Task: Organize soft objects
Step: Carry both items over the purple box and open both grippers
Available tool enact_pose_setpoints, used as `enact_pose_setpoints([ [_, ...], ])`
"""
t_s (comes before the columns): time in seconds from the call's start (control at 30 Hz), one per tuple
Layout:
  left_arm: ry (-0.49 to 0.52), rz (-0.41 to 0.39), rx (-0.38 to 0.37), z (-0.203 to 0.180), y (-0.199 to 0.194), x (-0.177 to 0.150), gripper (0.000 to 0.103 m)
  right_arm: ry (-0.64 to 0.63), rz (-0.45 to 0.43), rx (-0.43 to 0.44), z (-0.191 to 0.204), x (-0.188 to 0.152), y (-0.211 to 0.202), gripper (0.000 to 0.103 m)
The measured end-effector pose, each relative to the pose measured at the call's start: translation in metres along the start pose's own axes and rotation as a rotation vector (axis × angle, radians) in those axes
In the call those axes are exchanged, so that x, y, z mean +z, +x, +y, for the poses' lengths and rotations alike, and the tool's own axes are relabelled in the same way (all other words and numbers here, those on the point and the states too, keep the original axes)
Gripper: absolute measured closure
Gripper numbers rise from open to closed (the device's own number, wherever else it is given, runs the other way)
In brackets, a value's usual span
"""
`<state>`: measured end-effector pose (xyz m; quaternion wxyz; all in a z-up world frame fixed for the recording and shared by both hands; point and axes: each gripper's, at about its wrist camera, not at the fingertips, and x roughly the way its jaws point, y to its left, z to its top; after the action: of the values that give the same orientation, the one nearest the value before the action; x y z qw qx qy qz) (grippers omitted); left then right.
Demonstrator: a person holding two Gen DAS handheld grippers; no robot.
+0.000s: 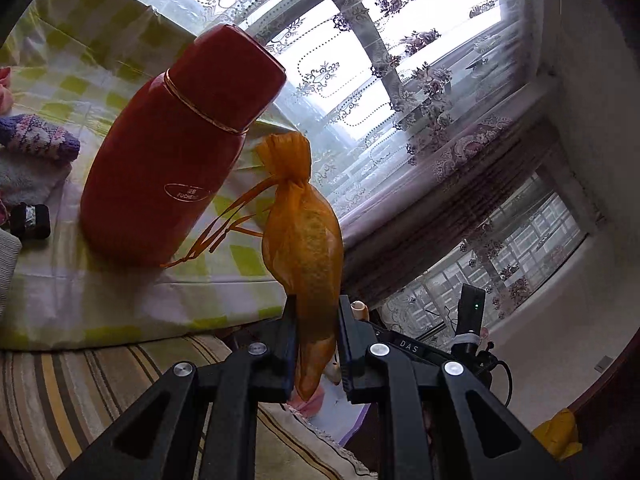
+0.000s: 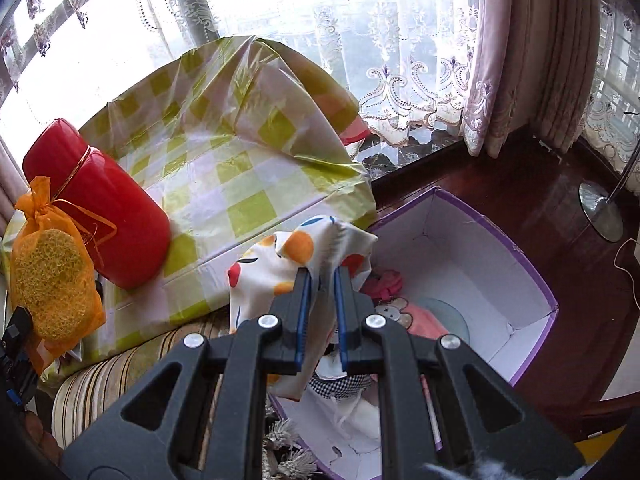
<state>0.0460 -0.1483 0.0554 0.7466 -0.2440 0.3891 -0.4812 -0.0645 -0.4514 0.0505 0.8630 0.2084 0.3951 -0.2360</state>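
Observation:
My left gripper (image 1: pixel 317 308) is shut on an orange mesh drawstring pouch (image 1: pixel 304 240) and holds it up beside a red flask (image 1: pixel 180 148). The pouch also shows in the right wrist view (image 2: pixel 52 276), with a yellow sponge inside. My right gripper (image 2: pixel 321 276) is shut on a white cloth with orange and red spots (image 2: pixel 292 256), held over the near left corner of an open white box with purple edges (image 2: pixel 532 276). Pink soft items (image 2: pixel 400 308) lie inside the box.
The red flask (image 2: pixel 100 208) lies on a green-checked plastic cover (image 2: pixel 224 160) over a table. A knitted purple item (image 1: pixel 36 140) lies at the left. A striped cushion (image 1: pixel 80 392) is below. Curtains (image 2: pixel 520 60) and a lamp base (image 2: pixel 600 208) stand on dark floor.

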Motion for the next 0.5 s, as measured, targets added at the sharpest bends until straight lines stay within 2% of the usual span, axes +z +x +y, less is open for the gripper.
enact_pose_setpoints([
  [0.3, 0.059, 0.142, -0.035, -0.033, 0.049, -0.016, 0.085, 0.026, 0.013, -0.1, -0.046, 0.0, 0.001, 0.087],
  [0.4, 0.063, 0.194, -0.045, -0.041, 0.064, -0.021, 0.085, 0.039, 0.025, -0.135, -0.058, -0.001, 0.003, 0.084],
  [0.47, 0.056, 0.241, -0.046, -0.043, 0.077, -0.024, 0.079, 0.03, 0.039, -0.172, -0.063, -0.002, 0.006, 0.08],
  [0.5, 0.052, 0.262, -0.037, -0.045, 0.083, -0.025, 0.07, 0.031, 0.045, -0.176, -0.066, -0.003, 0.007, 0.08],
])
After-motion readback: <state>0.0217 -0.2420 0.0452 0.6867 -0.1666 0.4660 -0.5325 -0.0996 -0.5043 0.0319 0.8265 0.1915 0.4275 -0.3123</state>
